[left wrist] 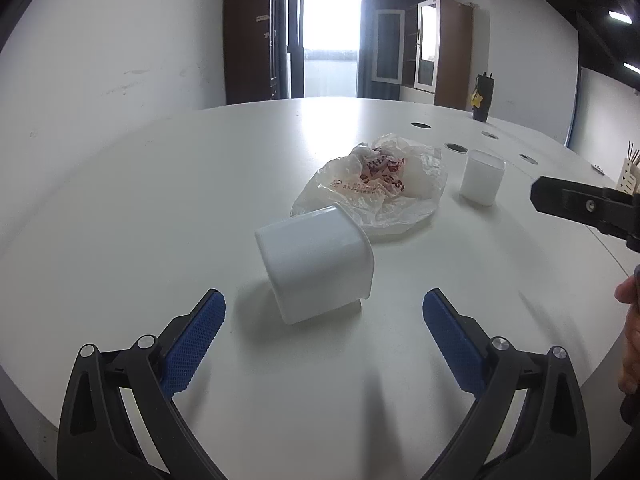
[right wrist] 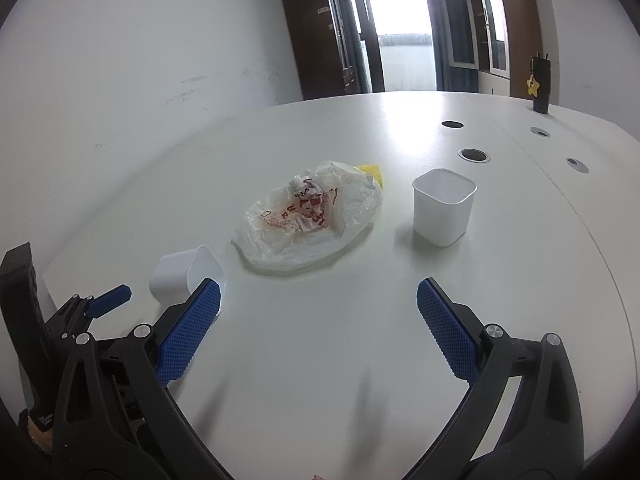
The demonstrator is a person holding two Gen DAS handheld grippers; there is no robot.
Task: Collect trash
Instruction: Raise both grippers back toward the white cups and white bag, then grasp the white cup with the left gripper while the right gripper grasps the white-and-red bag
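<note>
The work surface was a large white table [left wrist: 200,208] with a curved near edge and several round cable holes [right wrist: 474,155] toward 1 o'clock in the right wrist view. Plain white walls stood beyond it, with dark wooden cabinets [left wrist: 250,40] flanking a bright glass door [left wrist: 330,40] at 12 o'clock. A dark bottle [right wrist: 541,84] carrying a yellow star tag stood at the far table edge at 2 o'clock.

A crumpled clear plastic bag [left wrist: 376,184] with red print lay near the table centre. In the right wrist view, a yellow item [right wrist: 372,170] showed at the bag's far side; what it was could not be told. A white tub [left wrist: 316,260] lay tipped on its side, its near end just ahead of the left gripper [left wrist: 324,312] at 12 o'clock and its far end touching the bag. A second white tub [right wrist: 443,210] stood upright, apart from the bag, at 1 o'clock from the right gripper [right wrist: 319,300].

Bare tabletop lay open in front of both grippers and to the left of the bag.

Both grippers hovered low over the near table edge, each with its blue-padded fingers spread wide and holding nothing. A hand [left wrist: 630,336] appeared at 3 o'clock in the left wrist view.
</note>
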